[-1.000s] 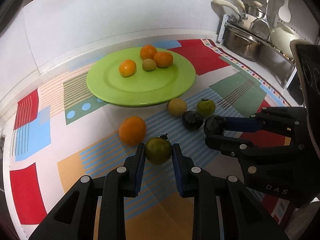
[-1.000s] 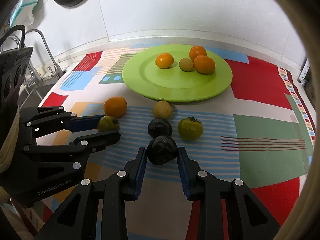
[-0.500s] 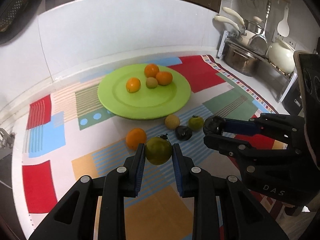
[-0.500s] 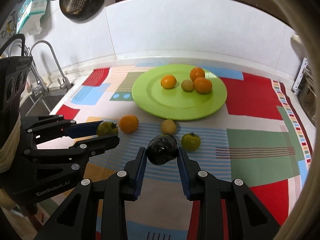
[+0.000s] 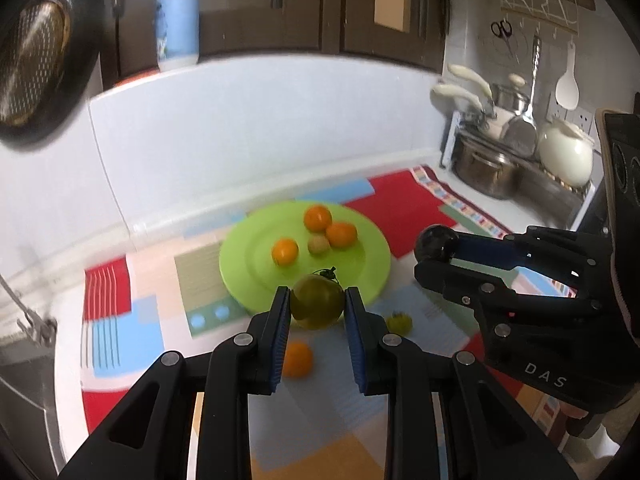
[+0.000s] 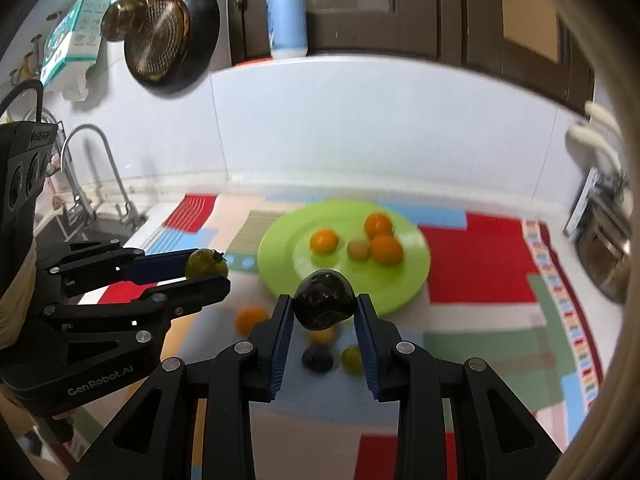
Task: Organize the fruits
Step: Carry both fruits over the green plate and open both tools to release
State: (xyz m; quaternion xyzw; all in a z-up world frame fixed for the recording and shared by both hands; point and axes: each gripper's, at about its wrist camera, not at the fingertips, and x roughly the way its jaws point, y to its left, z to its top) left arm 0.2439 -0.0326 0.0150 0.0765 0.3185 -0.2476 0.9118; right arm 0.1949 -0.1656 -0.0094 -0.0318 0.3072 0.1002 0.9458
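Up above the patterned mat (image 5: 132, 332) in the left wrist view, the left gripper (image 5: 317, 307) is clamped on a green tomato (image 5: 317, 306), held in the air in front of the green plate (image 5: 248, 264).

Right wrist view: the right gripper (image 6: 324, 307) has a dark, nearly black fruit (image 6: 324, 305) pinched between its jaws, raised near the plate's front rim.

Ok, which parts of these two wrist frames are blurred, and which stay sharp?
Left wrist view: green fruit in the left gripper is sharp; the plate and patterned mat are motion-smeared. Right wrist view: dark fruit in the right gripper is crisp; the loose fruits below it blur. Both show fisheye bending and dark corners.
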